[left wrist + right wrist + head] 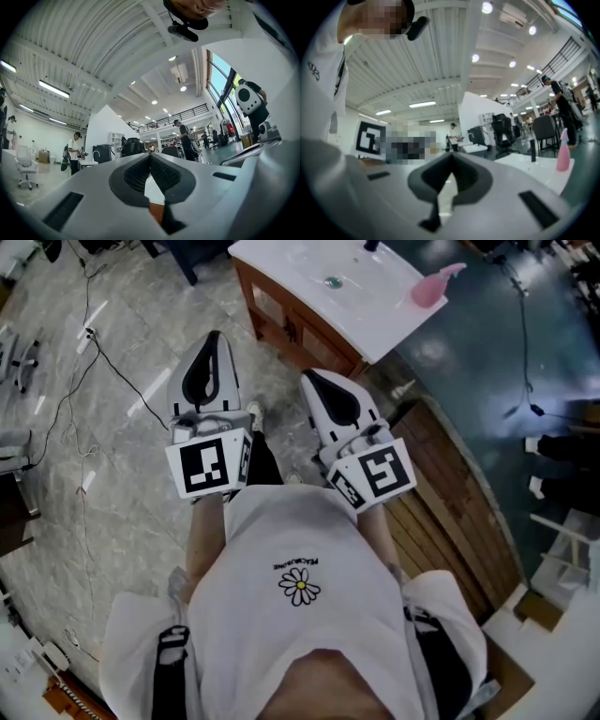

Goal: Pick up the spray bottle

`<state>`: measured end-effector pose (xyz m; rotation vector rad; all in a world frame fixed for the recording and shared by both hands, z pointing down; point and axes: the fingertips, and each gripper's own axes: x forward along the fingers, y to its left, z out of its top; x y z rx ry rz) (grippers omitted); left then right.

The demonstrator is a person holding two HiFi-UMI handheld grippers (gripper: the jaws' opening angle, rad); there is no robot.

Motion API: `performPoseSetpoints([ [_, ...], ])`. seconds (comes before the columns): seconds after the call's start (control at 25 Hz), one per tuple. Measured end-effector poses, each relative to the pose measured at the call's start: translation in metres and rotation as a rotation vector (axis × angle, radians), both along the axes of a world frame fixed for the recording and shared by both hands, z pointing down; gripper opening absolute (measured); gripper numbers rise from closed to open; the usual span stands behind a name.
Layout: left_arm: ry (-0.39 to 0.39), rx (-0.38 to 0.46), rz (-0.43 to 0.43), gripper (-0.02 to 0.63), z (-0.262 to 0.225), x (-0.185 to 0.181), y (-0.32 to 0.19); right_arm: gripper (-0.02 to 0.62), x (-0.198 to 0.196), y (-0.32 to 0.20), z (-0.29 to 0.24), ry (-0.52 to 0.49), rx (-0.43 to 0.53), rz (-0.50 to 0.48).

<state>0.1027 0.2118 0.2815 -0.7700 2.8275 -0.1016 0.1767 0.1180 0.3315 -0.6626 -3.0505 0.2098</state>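
The pink spray bottle [429, 289] lies near the right corner of a white sink counter [300, 268]. In the right gripper view the pink spray bottle [563, 152] shows at the far right, well beyond the jaws. A person in a white T-shirt holds both grippers level, side by side, short of the counter. My left gripper [214, 337] hangs over the floor to the left of the cabinet, its jaws closed together with nothing in them. My right gripper [310, 379] points at the cabinet's front edge, also shut and empty. Both sets of tips meet, on the left gripper [150, 155] and the right gripper [451, 155].
The counter sits on a wooden cabinet [300, 334] and carries a black tap [371, 245] and a drain [333, 281]. Cables [103, 352] run over the marble floor at the left. A wooden deck [459, 502] lies at the right. People and office chairs [543, 129] stand far off.
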Motion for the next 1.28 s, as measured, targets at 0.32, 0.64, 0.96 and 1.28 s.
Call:
performPoseSetpoints([
  [0.32,0.015,0.008,0.012,0.020,-0.001,-0.063,0.007,0.029,-0.062,0.017,0.001,0.011,0.009,-0.022],
  [0.64,0.035,0.017,0.063,0.020,-0.008,-0.149,0.010,0.029,-0.147,0.020,-0.012,0.016,0.013,0.024],
  [0.96,0.017,-0.025,0.106,0.020,-0.004,-0.233,0.015,0.029,-0.234,0.034,-0.020,0.028,-0.067,0.028],
  [1.28,0.003,-0.076,0.182,0.020,0.006,-0.295,0.023,0.029,-0.306,0.063,-0.010,0.067,-0.037,0.033],
])
